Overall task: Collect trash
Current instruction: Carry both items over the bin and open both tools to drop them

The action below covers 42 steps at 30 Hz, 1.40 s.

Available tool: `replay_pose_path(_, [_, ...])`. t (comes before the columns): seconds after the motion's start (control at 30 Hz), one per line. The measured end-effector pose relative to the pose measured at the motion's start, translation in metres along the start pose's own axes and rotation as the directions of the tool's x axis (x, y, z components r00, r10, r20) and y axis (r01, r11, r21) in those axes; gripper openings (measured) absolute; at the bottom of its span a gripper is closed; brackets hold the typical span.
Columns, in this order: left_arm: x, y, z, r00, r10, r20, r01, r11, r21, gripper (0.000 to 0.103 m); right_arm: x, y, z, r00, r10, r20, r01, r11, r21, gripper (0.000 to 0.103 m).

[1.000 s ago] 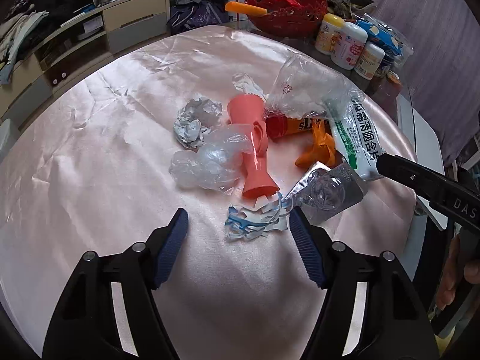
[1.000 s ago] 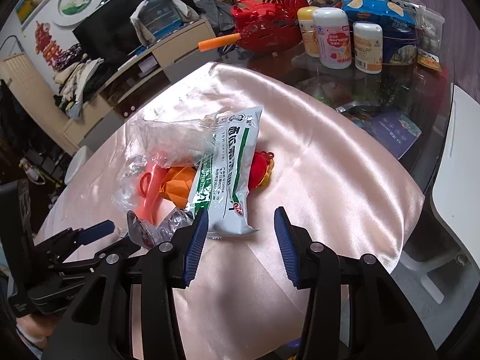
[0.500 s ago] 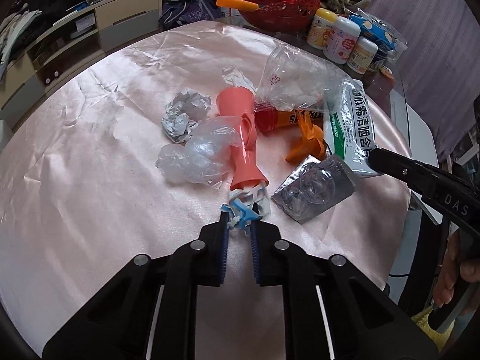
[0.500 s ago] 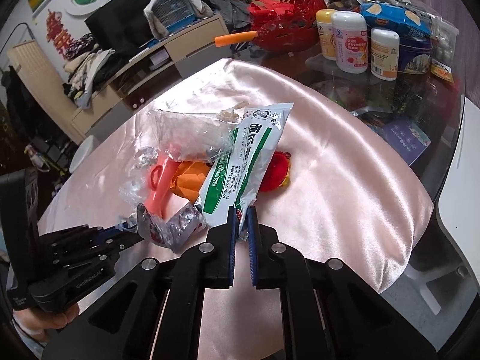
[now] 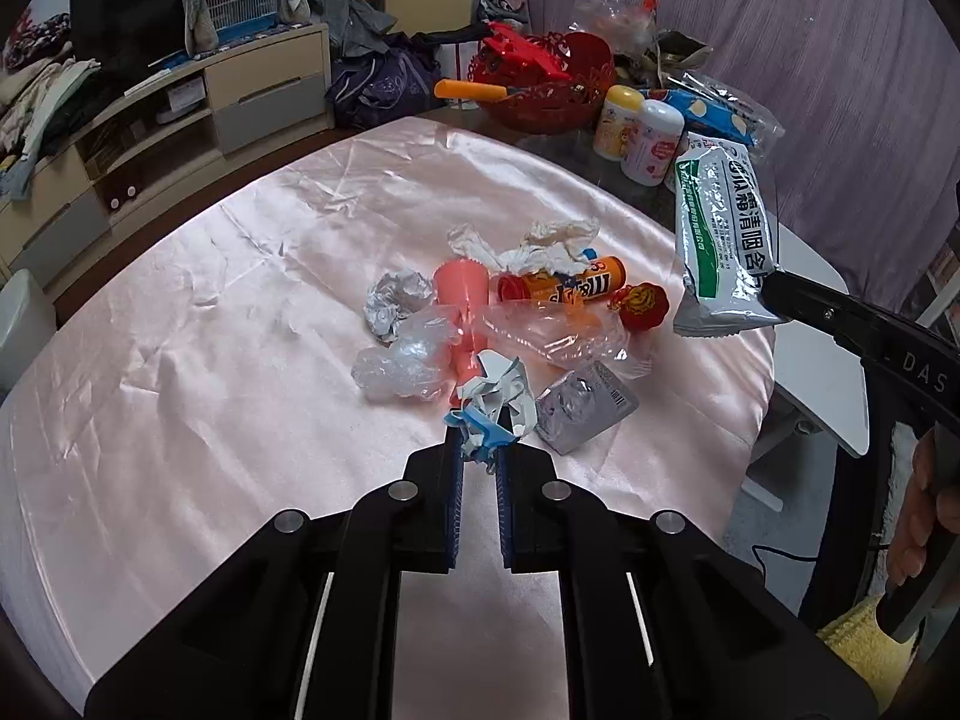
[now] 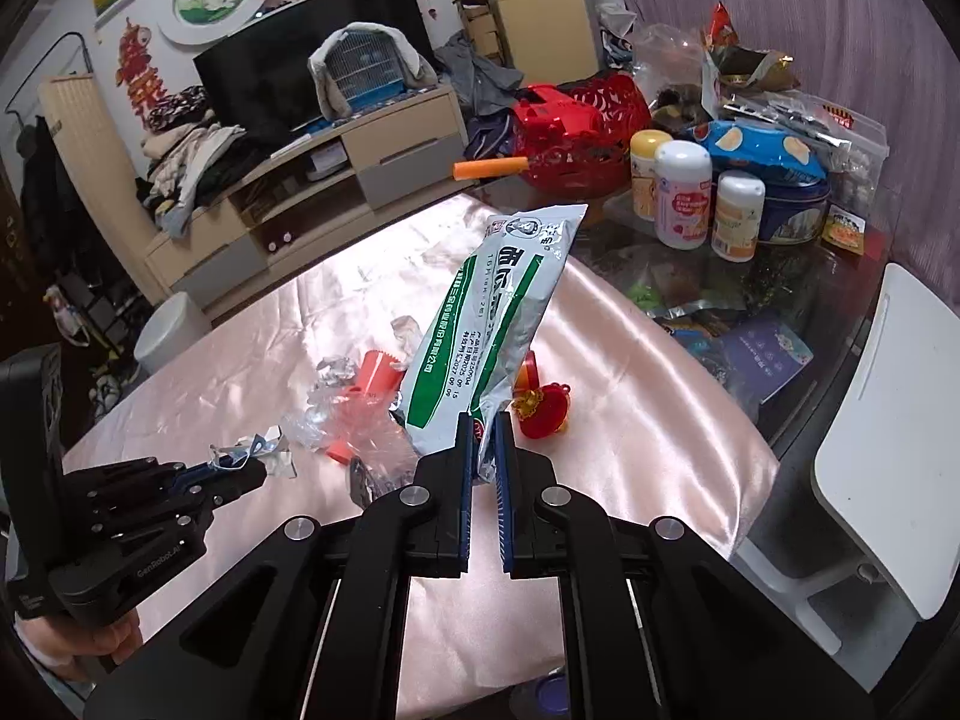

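My left gripper is shut on a crumpled blue-and-white scrap of wrapper, lifted just above the pink cloth. My right gripper is shut on the bottom edge of a white-and-green packet, which hangs up in the air; the same packet shows at the right of the left wrist view. On the cloth lie a coral plastic cup, clear plastic bags, a foil ball, an orange tube, tissue, a blister pack and a red lantern charm.
A red basket, pill bottles and snack bags crowd the table's far side on bare glass. A white chair stands at the right. A TV cabinet and a white bin are beyond the table.
Both grippers went from open to shut, the left on the blue-white scrap, the right on the packet. Both then rose, lifting their pieces off the cloth; the clear bag fell onto the pile.
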<state>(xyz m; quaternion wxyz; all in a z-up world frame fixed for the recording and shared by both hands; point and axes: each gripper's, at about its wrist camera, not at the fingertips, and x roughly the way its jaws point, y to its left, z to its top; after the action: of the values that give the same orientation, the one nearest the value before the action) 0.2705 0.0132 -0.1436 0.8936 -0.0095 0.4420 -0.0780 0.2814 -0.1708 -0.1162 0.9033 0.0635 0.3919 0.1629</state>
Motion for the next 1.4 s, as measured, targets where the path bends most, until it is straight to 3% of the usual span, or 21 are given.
replay_pose_path(0.33, [-0.064, -0.022, -0.015, 0.997, -0.017, 0.078, 0.017, 1.0, 0.007, 0.008, -0.069, 0.012, -0.014, 0.998, -0.028, 0.063, 0.031, 0.999, -0.038, 0.008])
replay_pose_path(0.8, [-0.101, -0.073, -0.092, 0.992, -0.111, 0.058, 0.107, 0.992, 0.06, 0.009, -0.132, -0.004, -0.108, 0.994, -0.111, 0.009, 0.111, 0.993, -0.035, 0.009])
replay_pose_path(1.03, [-0.093, -0.108, -0.128, 0.985, -0.173, -0.007, 0.172, 0.977, 0.125, 0.009, -0.15, -0.02, -0.152, 0.989, -0.144, -0.029, 0.144, 0.99, 0.009, 0.009])
replay_pose_path(1.4, [-0.052, -0.137, -0.173, 0.963, -0.221, -0.155, 0.244, 0.958, 0.149, 0.009, -0.132, -0.041, -0.212, 0.976, -0.144, -0.166, 0.158, 0.985, 0.074, 0.009])
